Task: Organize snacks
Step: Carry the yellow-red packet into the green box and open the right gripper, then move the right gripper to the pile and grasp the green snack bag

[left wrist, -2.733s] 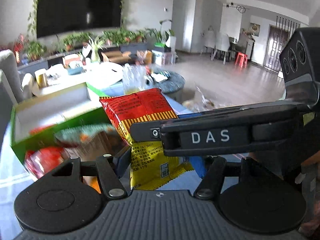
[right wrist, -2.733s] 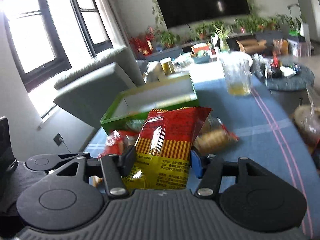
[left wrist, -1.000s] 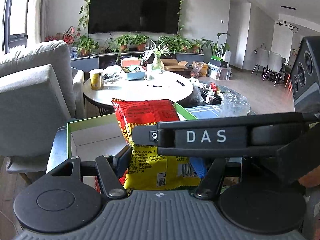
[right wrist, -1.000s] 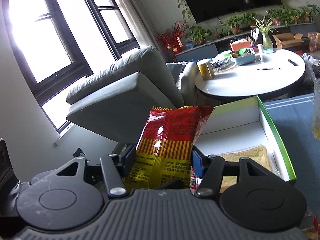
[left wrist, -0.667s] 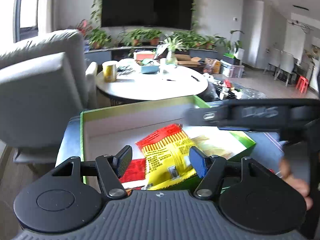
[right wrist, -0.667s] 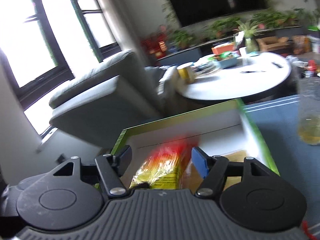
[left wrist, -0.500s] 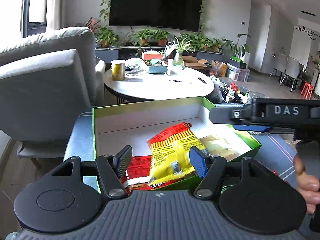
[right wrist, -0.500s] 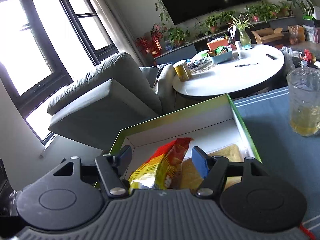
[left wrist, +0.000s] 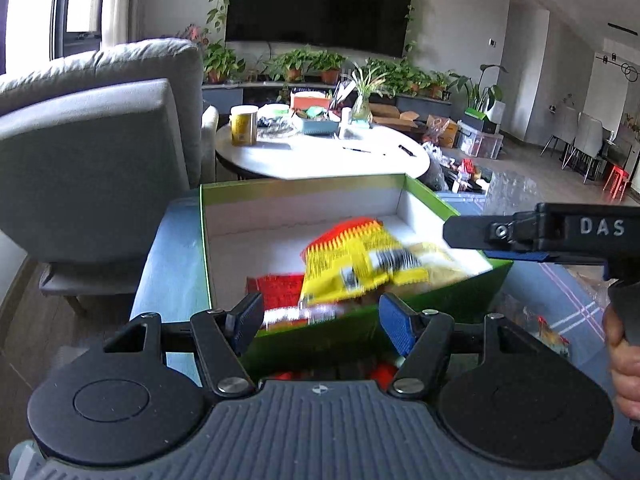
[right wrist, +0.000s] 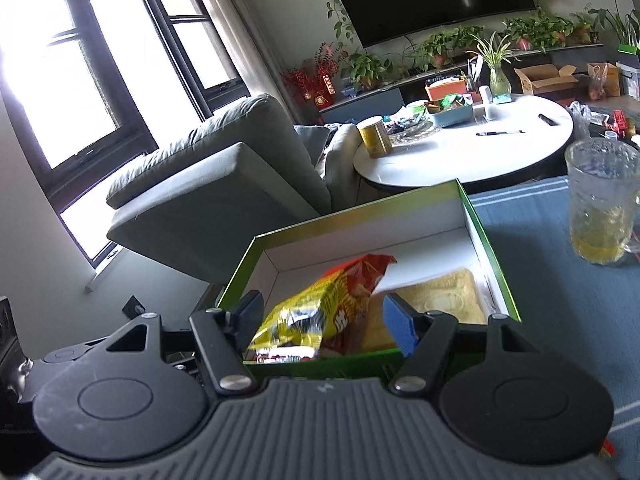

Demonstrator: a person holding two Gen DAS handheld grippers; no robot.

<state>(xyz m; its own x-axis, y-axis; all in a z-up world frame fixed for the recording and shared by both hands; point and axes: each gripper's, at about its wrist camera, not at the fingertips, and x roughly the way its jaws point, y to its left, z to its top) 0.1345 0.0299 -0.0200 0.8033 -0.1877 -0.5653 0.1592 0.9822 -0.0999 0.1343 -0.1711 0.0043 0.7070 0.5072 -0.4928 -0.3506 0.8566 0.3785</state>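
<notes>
Both tools empty, apparently clear above green box rim, snack bag inside.

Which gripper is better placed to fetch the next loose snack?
Probably the right gripper: it hangs open beside the box, above the blue cloth where loose packets lie. The left gripper faces the box.

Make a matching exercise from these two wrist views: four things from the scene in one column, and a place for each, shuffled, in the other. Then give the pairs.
Things:
1. red-and-yellow snack bag
2. glass mug
3. yellow can
4. television

Places:
A. on the round white table
B. on the wall
C. inside the green box
D. on the blue tablecloth

Pairs: 1-C, 2-D, 3-A, 4-B
</notes>
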